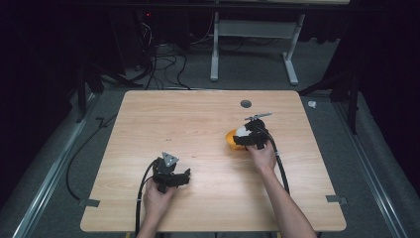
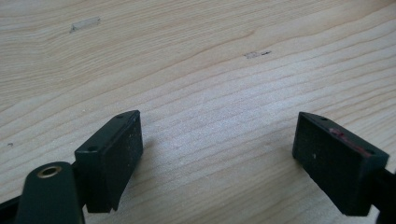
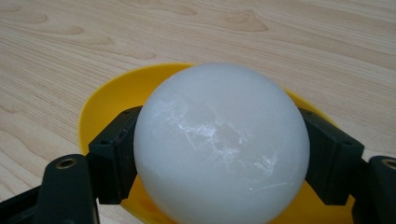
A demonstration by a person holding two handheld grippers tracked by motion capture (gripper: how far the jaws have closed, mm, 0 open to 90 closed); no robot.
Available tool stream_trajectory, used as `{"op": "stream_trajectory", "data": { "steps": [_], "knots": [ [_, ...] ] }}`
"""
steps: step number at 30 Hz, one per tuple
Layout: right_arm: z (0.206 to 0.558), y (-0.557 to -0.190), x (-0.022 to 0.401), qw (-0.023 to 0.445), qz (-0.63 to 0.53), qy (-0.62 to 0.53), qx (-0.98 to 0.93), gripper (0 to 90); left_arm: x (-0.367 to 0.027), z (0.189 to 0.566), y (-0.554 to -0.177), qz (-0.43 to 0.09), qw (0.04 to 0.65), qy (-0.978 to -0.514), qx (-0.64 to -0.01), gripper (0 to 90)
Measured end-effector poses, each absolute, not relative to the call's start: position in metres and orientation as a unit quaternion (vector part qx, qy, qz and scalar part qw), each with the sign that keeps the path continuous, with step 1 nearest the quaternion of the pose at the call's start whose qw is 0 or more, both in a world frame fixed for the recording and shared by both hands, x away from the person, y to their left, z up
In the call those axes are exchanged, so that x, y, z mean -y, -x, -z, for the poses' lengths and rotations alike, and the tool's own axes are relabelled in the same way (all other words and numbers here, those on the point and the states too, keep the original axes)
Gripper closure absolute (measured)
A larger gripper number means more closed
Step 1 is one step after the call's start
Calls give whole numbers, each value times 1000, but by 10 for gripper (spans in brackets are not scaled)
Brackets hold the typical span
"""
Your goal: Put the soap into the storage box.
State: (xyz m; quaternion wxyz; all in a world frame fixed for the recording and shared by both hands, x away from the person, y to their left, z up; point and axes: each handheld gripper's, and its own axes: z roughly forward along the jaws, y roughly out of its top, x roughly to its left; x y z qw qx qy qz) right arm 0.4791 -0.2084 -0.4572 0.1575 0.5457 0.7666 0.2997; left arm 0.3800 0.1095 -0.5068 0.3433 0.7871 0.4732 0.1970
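Note:
A white ball sits between the two black jaws of my right gripper, whose pads press on its sides. Under the ball lies a yellow bowl. From above, the right gripper is over the yellow bowl at the table's right middle, with the white ball just showing. My left gripper rests low near the table's front left; its jaws stand wide apart over bare wood in the left gripper view, with nothing between them.
The wooden table has a round grey cable hole near its far edge. Small tape marks lie on the wood ahead of the left gripper. Cables and a desk frame are on the floor beyond the table.

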Motion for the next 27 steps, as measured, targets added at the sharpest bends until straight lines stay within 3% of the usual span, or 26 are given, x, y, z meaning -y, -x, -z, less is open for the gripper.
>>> {"op": "stream_trajectory", "data": {
  "steps": [27],
  "knots": [
    [432, -466, 220, 177, -352, -529, -752, 252, -109, 507, -380, -197, 343, -787, -473, 165]
  ]
}}
